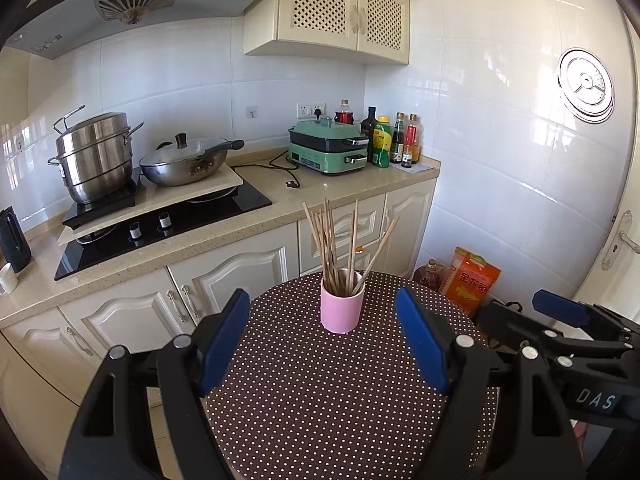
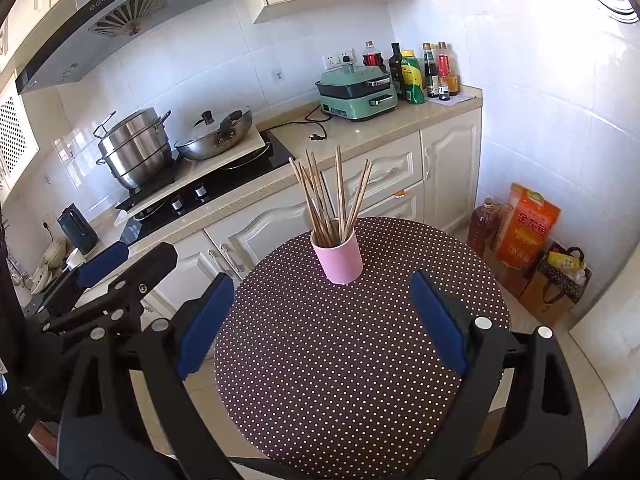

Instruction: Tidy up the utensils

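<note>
- Pink is the cup (image 1: 342, 308). It stands upright on the far part of the round tabletop (image 1: 320, 400), which has a brown cloth with white dots.
- Wooden chopsticks (image 1: 340, 244) stand in the cup and fan out at the top.
- The left hand-held gripper (image 1: 322, 344) has its blue pads wide apart. Nothing is between them. It is near the cup but not touching it.
- The right hand-held gripper (image 2: 322, 322) is also spread wide and holds nothing. The cup is ahead of it, a bit apart.
- Writing: white letters "DAS" show on the right hand-held gripper in the left view. The orange bag (image 2: 526, 226) on the floor has big Chinese characters. The name on the range hood (image 2: 120, 12) is too small to read.
- The room is a kitchen with white wall tiles and cream cupboards. A steel pot (image 1: 94, 156) and a lidded wok (image 1: 188, 162) sit on the black stove. A green cooker (image 1: 328, 146) and bottles (image 1: 394, 140) stand in the corner.
- Only the left view shows a round metal thing (image 1: 586, 85) on the wall and a door handle (image 1: 628, 240).
- Only the right view shows a dotted bag (image 2: 566, 274) in a box beside the orange bag.
</note>
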A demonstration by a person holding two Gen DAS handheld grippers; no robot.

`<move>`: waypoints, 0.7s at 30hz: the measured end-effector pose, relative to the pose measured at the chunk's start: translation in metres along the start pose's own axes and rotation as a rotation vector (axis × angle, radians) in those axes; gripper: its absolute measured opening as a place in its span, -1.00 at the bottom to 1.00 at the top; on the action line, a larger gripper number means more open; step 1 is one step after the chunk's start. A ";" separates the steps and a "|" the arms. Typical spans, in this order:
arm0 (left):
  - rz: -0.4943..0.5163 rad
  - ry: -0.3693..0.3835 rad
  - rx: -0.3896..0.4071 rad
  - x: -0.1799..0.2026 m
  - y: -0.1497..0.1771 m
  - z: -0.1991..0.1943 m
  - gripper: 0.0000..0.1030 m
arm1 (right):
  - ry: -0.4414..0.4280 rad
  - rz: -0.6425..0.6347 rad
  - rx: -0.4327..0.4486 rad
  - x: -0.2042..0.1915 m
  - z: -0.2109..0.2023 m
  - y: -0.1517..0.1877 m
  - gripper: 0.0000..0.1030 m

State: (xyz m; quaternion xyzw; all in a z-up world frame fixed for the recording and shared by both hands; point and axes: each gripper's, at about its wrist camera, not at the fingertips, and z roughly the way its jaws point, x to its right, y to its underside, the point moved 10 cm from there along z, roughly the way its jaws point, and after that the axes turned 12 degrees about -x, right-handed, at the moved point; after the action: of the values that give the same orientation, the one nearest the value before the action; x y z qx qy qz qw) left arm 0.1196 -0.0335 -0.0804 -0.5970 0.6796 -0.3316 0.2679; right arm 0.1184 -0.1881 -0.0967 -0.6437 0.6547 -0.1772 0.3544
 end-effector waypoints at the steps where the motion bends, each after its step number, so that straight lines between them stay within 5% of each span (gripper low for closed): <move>1: -0.001 0.000 -0.002 0.000 0.000 0.001 0.45 | 0.002 0.001 -0.001 0.000 0.001 0.000 0.71; 21: 0.005 -0.039 -0.005 -0.002 0.001 0.001 0.45 | 0.007 0.019 -0.018 -0.002 0.007 0.006 0.71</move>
State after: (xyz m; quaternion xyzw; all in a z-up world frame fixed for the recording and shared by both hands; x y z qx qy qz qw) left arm 0.1197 -0.0319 -0.0822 -0.6022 0.6766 -0.3177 0.2803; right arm 0.1186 -0.1842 -0.1052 -0.6401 0.6636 -0.1701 0.3478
